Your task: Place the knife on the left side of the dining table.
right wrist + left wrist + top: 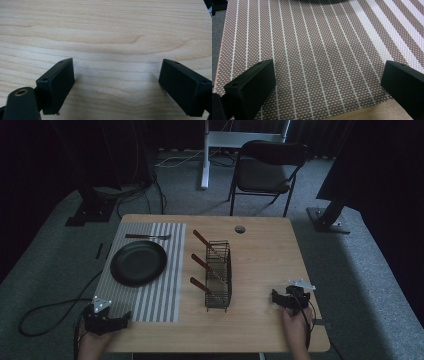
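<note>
The left gripper (107, 320) rests at the near corner of the striped placemat (165, 290), its jaws spread wide apart over the weave with nothing between them, and the black plate (138, 262) lies on the mat beyond it with a knife (147, 236) farther off past the plate. The right gripper (290, 297) sits on the bare wooden table (260, 265), jaws likewise wide apart and empty. Between the two grippers and somewhat beyond them stands a wire rack (218, 275) holding three wooden-handled utensils (200, 261), well apart from both.
</note>
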Demonstrator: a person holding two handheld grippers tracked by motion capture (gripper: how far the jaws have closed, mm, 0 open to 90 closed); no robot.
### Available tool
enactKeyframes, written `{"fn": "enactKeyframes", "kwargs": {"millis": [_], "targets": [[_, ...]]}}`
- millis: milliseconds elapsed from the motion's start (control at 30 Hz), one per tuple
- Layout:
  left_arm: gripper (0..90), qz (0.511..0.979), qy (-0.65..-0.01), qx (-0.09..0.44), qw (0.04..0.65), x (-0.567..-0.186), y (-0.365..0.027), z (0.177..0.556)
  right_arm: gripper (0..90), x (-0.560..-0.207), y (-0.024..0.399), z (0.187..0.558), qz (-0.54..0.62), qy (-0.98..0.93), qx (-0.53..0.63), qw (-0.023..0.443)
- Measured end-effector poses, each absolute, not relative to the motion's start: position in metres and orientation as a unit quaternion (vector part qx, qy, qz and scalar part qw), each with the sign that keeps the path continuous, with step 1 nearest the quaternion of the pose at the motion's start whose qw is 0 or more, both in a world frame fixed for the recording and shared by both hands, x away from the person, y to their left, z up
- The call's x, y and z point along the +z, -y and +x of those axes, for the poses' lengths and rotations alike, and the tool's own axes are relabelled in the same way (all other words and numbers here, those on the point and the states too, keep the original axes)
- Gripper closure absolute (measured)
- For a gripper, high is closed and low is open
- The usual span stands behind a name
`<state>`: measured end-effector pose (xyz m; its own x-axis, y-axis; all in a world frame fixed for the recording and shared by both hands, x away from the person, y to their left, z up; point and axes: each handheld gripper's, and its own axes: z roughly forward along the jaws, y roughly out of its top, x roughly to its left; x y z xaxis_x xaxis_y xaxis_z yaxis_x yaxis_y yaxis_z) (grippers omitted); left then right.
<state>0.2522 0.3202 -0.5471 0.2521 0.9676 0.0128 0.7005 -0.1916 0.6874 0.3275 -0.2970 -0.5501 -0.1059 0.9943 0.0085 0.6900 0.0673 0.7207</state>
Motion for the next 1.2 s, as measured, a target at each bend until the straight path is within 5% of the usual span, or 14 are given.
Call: {"fn": "enactKeyframes", "kwargs": {"millis": [1200], "targets": [[1.6,0.740,-0.564,0.227,0.287,-0.5457,-0.3205,0.2524,12.2,-0.5501,0.2966,0.3270,0.618,-0.682,0.294,0.259]]}}
